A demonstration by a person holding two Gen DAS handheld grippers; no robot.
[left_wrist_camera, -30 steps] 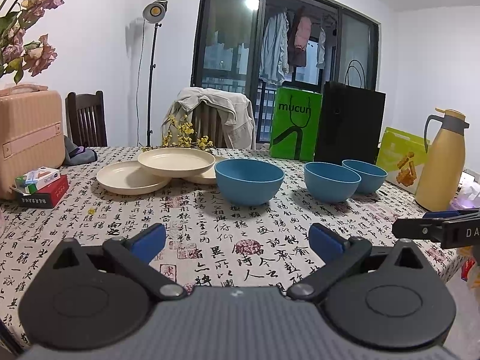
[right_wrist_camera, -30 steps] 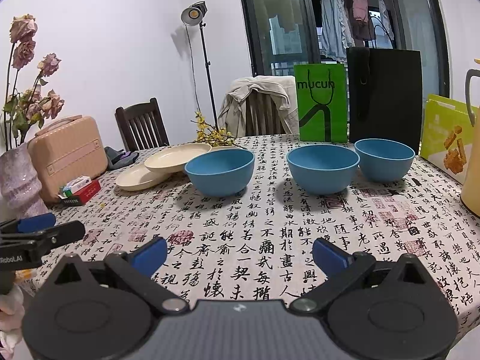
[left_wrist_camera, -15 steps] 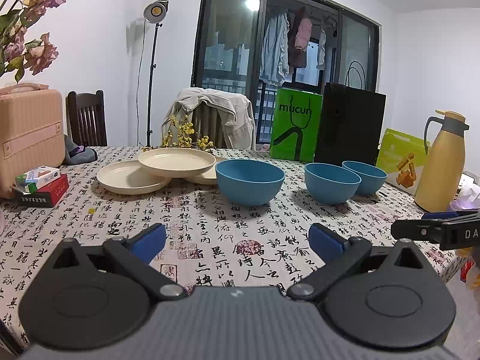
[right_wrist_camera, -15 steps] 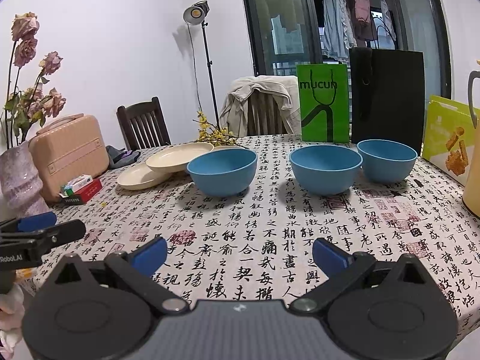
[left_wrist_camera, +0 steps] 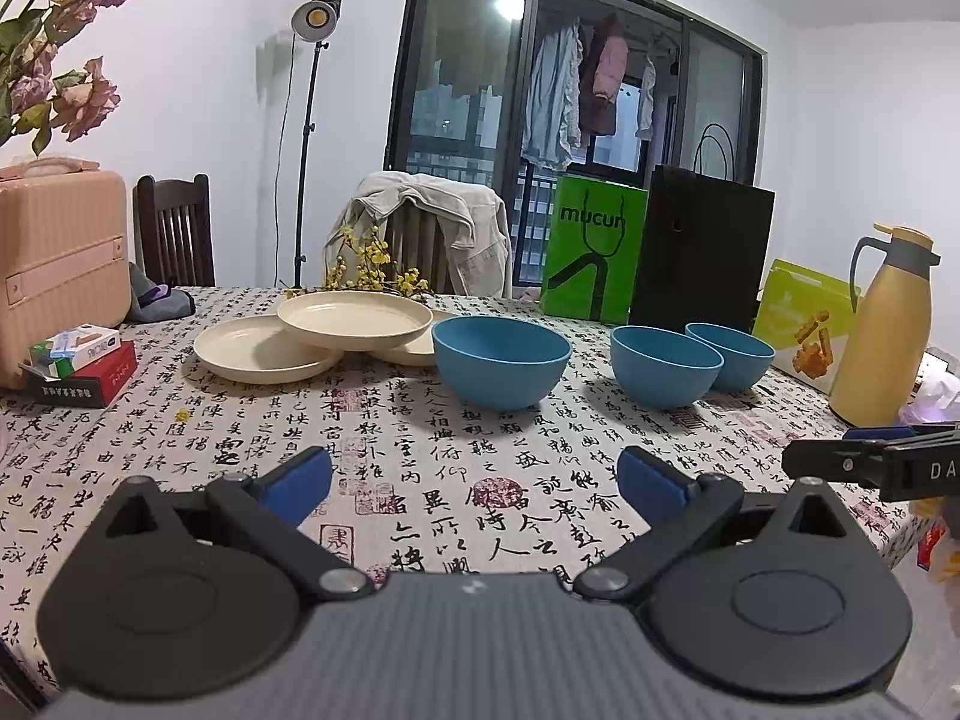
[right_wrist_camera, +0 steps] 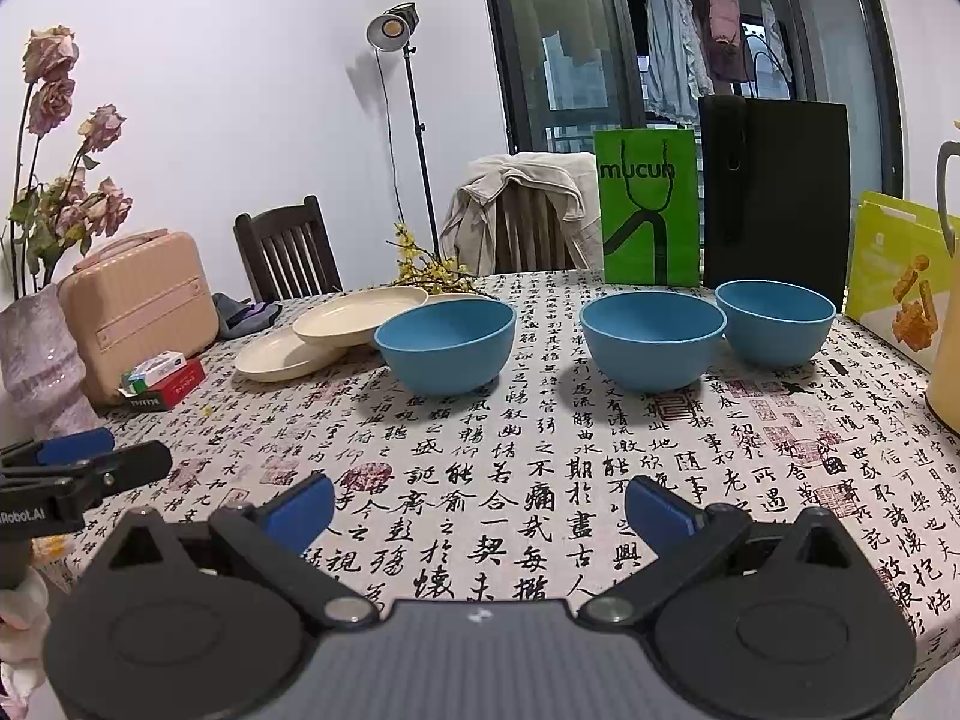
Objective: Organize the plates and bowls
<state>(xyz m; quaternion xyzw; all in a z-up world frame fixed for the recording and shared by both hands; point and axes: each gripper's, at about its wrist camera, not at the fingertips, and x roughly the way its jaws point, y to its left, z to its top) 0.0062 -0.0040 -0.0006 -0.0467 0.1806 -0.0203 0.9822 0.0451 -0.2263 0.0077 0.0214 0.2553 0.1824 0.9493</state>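
Calligraphy tablecloth (left_wrist_camera: 456,468); three bowls (right_wrist_camera: 447,345), perhaps three plates (left_wrist_camera: 354,318).

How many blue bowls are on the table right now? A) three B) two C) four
A: the right wrist view shows three blue bowls in a row, a left bowl, a middle bowl and a right bowl, all standing apart, none stacked.
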